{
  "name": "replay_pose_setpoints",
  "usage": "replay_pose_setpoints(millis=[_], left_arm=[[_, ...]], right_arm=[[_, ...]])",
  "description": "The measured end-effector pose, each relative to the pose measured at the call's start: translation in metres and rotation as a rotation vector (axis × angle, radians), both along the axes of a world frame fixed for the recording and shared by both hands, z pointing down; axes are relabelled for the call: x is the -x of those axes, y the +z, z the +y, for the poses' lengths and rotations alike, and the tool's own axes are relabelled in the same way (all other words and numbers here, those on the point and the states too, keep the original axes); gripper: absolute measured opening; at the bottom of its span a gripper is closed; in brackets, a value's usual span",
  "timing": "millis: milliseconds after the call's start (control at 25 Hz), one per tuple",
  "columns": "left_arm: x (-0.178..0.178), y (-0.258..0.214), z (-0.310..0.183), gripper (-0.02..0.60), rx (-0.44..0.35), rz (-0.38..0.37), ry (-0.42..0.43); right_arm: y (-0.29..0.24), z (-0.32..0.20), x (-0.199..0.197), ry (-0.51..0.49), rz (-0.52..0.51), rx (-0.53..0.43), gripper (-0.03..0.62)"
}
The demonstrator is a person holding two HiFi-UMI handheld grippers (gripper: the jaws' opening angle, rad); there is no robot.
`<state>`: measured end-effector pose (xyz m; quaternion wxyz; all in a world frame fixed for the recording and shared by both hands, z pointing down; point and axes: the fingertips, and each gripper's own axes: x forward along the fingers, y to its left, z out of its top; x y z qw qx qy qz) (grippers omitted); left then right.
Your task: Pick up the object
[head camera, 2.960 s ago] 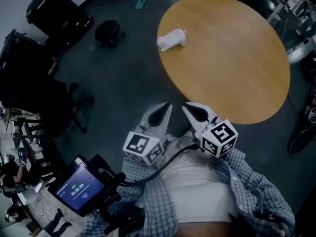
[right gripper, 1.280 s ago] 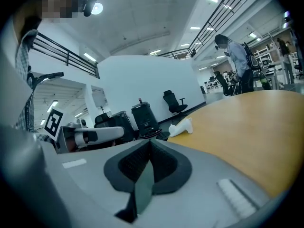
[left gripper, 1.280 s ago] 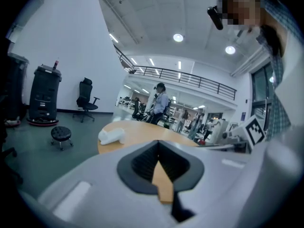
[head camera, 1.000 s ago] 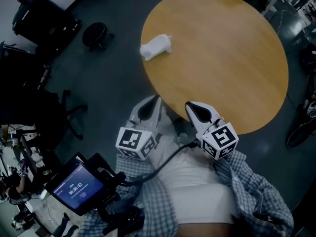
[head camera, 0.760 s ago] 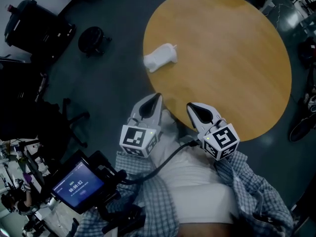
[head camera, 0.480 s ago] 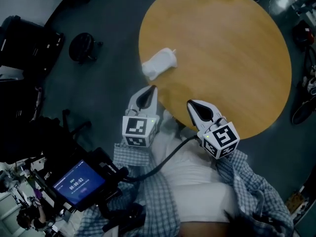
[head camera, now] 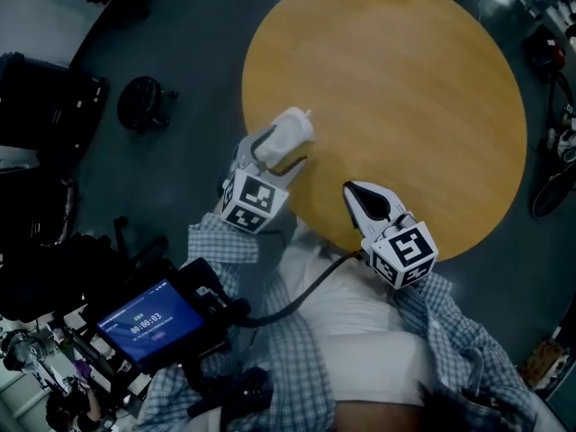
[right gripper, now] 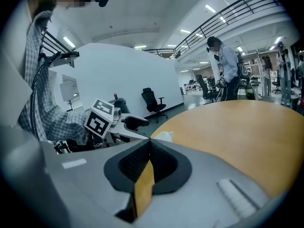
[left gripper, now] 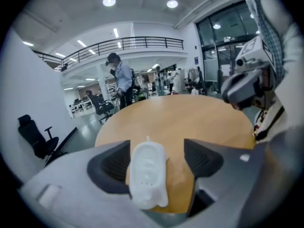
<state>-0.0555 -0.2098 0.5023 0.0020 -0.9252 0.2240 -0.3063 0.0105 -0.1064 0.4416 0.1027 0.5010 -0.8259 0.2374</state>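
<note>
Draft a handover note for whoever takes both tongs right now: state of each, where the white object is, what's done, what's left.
Left tongs: jaws opening, set either side of the white moulded plastic object; one pad clearly stands off it, so no grip yet.
Right tongs: shut, empty, held by the near edge of the round wooden table.
Object: lying on the table, close to its left edge.
Done: left tongs lined up around the object.
Left: close on it, then lift.
</note>
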Motion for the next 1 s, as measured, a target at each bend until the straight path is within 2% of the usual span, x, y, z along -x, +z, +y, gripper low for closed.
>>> replay_pose_setpoints(millis=[80,240,360,440,600,720,800,1000], left_arm=[[-0.005,0.013,-0.009,0.375,0.003,-0.089,0.057],[-0.004,0.061,-0.028,0.421,0.043,-0.345,0.161],[0.0,0.087,-0.04,0.425,0.107,-0.452,0.189],[0.0,0.096,-0.043,0.431,0.14,-0.477,0.19],[-0.004,0.105,-0.038,0.44,0.219,-0.478,0.202],[-0.005,0.108,-0.033,0.452,0.249,-0.476,0.197],[-0.007,0.11,-0.031,0.457,0.244,-0.471,0.193],[-0.012,0.117,-0.03,0.476,0.159,-0.425,0.176]], right_arm=[[0.0,-0.004,-0.007,0.013,-0.003,0.0,0.006],[0.012,-0.016,-0.023,0.038,-0.012,0.017,0.006],[0.016,-0.022,-0.033,0.055,-0.02,0.029,0.006],[0.016,-0.023,-0.037,0.067,-0.024,0.038,0.006],[0.016,-0.022,-0.044,0.089,-0.032,0.059,0.006],[0.016,-0.019,-0.046,0.101,-0.039,0.072,0.006],[0.017,-0.019,-0.048,0.107,-0.04,0.077,0.006],[0.019,-0.017,-0.048,0.108,-0.037,0.085,0.006]])
